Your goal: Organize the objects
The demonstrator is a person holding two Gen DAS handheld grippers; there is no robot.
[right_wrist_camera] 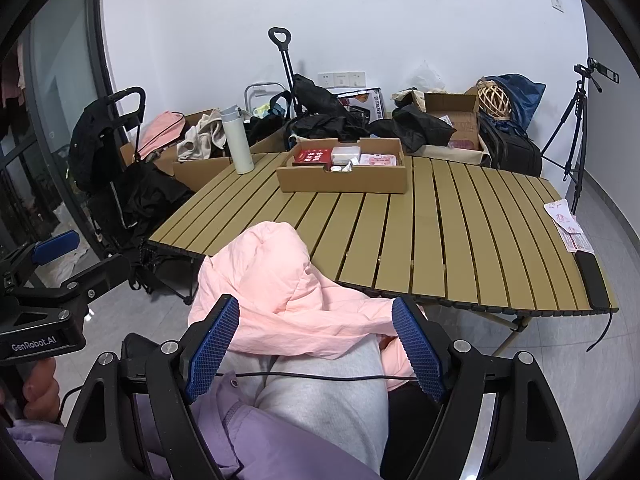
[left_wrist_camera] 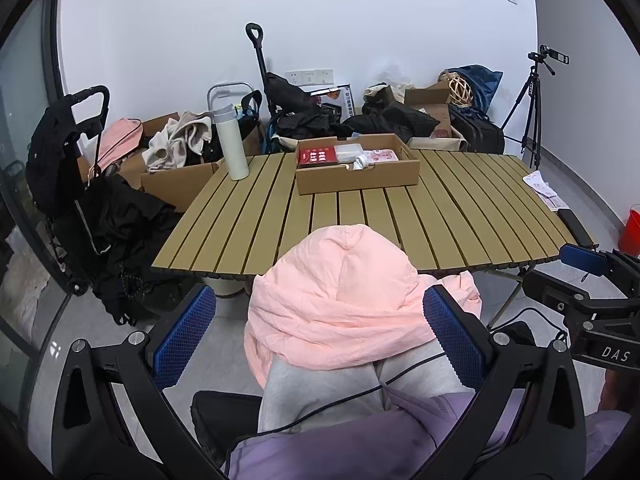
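**Both claws spread over pink jacket**

Left claw (left_wrist_camera: 320, 336) spread, ribbed blue pads flanking the puffy, crinkled pink jacket (left_wrist_camera: 336, 300) on the lap. Right claw (right_wrist_camera: 316, 348) likewise spread. Slatted counter (right_wrist_camera: 460, 240) carries a cardboard tray (right_wrist_camera: 344, 182).

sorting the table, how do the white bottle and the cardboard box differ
The bottle is tall, white and capped, standing upright near the table's left corner. The box is low, wide, brown and open-topped, holding small packets at the far middle. Both rest on the table.

Box (left_wrist_camera: 357, 178) on table (left_wrist_camera: 460, 216) rear-centre – bottle (left_wrist_camera: 231, 142) to its left, jacket (left_wrist_camera: 340, 300) at front edge.
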